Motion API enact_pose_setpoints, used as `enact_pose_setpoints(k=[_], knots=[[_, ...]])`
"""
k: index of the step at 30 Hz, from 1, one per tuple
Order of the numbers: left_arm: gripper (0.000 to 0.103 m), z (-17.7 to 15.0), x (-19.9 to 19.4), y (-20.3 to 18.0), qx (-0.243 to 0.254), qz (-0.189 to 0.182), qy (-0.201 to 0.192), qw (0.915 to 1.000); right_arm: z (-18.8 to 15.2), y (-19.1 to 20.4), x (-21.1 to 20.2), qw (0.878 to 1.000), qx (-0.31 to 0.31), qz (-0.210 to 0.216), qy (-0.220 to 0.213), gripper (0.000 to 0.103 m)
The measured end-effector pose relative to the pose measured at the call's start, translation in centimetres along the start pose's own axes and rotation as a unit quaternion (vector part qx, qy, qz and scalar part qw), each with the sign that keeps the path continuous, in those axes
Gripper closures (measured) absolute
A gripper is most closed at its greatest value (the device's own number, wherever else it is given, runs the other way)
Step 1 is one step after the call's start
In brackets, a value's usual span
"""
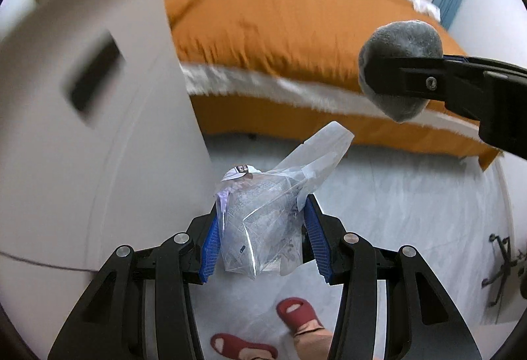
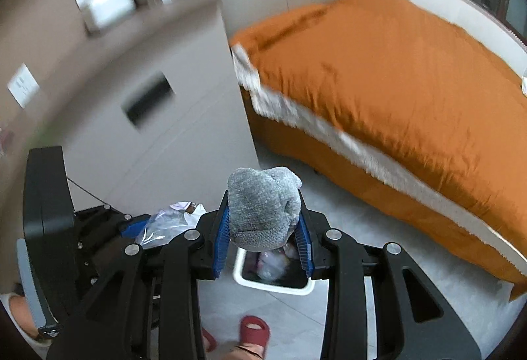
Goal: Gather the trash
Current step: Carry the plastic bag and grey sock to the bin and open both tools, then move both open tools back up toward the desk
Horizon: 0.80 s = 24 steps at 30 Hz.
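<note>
Above bin [image 2: 273,285], just below r. gripper [image 2: 263,228]: fingers clamped on grey fuzzy wad [image 2: 263,205], bin mouth directly under. Beside it, farther from bin, l. gripper [image 1: 262,234] fingers pinching clear plastic bag [image 1: 266,215], bag's long axis pointing up toward bed [image 1: 296,30]. R. hand nearer, likely drops first.

A home bedroom: a bed under an orange quilted cover [image 2: 378,89] fills the frame's right, beige drawer cabinet [image 2: 158,116] at left.
</note>
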<state>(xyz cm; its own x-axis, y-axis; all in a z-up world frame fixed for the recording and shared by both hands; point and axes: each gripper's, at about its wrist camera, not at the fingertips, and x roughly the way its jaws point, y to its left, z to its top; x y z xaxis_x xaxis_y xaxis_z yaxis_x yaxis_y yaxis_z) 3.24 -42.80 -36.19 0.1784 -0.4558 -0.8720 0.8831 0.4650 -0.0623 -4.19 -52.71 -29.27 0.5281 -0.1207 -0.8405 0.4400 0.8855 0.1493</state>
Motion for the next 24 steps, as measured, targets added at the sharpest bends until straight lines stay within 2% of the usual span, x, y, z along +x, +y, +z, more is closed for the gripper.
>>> enact_pose_setpoints(k=[4,7,9,10,12,13,17,18,24], knots=[[0.056,-1.7,6.8,0.0,-0.002,-0.006,0.026,0.9996,-3.3,-1.5,6.5,0.999,-0.006,0.000,0.032,0.067],[0.056,-3.1,12.0,-0.2,-0.003,-0.026,0.044,0.9987,-5.6,-2.1,10.9,0.999,-0.016,-0.001,0.046,0.067],[0.051,-4.2,15.4,-0.3,-0.002,-0.047,0.056,0.9973,-6.8,-2.5,13.3,0.999,-0.017,-0.001,0.051,0.062],[0.047,-4.7,16.8,-0.7,0.000,-0.051,0.064,0.9967,-7.4,-2.8,14.8,0.998,-0.020,0.003,0.057,0.047],[0.005,-5.6,18.9,-0.4,-0.012,-0.065,0.072,0.9952,-8.4,-3.3,17.2,0.997,-0.028,-0.012,0.067,0.009],[0.005,-6.0,19.9,0.1,-0.022,-0.057,0.069,0.9957,-9.1,-3.8,18.5,0.997,-0.030,-0.010,0.073,0.004],[0.005,-7.6,21.9,0.9,-0.010,-0.027,0.084,0.9961,-10.5,-4.8,20.4,0.996,-0.023,-0.010,0.083,0.005],[0.005,-7.6,22.1,1.3,-0.010,-0.029,0.082,0.9961,-10.8,-4.7,20.5,0.996,-0.027,-0.013,0.083,0.005],[0.005,-7.6,19.7,1.2,-0.006,-0.030,0.068,0.9972,-9.8,-3.8,18.7,0.997,-0.026,-0.013,0.078,0.005]])
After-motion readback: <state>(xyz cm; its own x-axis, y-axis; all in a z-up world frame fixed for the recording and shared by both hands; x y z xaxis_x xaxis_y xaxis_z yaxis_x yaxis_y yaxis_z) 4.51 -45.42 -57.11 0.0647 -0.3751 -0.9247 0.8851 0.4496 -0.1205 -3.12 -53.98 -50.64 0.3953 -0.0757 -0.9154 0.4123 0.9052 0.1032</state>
